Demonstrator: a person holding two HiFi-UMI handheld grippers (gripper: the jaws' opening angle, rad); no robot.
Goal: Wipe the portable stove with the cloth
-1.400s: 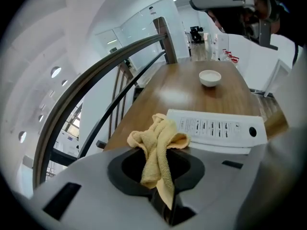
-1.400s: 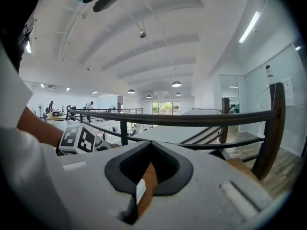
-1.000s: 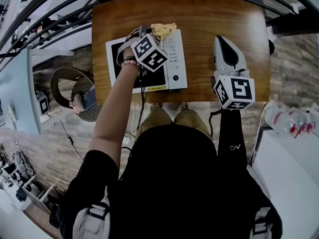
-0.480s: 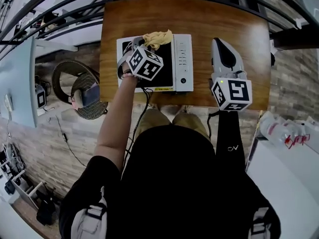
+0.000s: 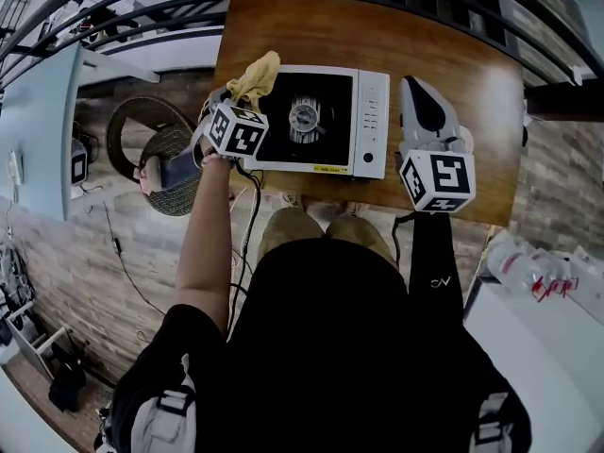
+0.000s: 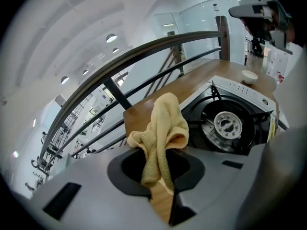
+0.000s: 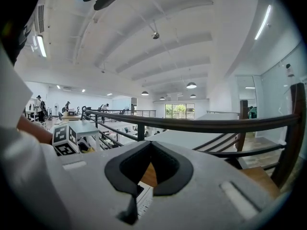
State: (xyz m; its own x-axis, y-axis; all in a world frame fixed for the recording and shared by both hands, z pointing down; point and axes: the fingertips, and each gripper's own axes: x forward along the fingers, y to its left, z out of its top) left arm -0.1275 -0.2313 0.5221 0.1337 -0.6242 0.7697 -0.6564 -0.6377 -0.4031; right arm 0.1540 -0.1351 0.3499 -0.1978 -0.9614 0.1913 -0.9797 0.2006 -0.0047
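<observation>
Head view looks steeply down on a wooden bench (image 5: 444,36) with the white portable stove (image 5: 373,121) lying on its left half, control strip to the right and the black cooking well with its round burner (image 5: 306,117) to the left. At the stove's far left corner the left hand-held gripper (image 5: 247,97) is pinching the yellow cloth (image 5: 257,75), which bunches up past the jaw tips over the corner of the casing and the bench's left edge; from this height it is hard to say whether the cloth actually touches the stove or sits just above it. Left gripper view shows the jaws of that hand-held gripper (image 6: 158,174) pressed together on a twisted tail of the cloth (image 6: 165,123), the rest of the fabric standing in a loose fold beyond them, with the stove (image 6: 240,87) and its burner (image 6: 224,123) off to the right and a small white bowl (image 6: 249,75) on the bench past the stove. A dark railing (image 6: 158,47) runs behind the bench. The right hand-held gripper (image 5: 422,91) lies just beside the stove's right edge, apart from it, over bare wood. Right gripper view shows that hand-held gripper (image 7: 149,147) with its jaws pressed together and nothing between them, only wood behind.
</observation>
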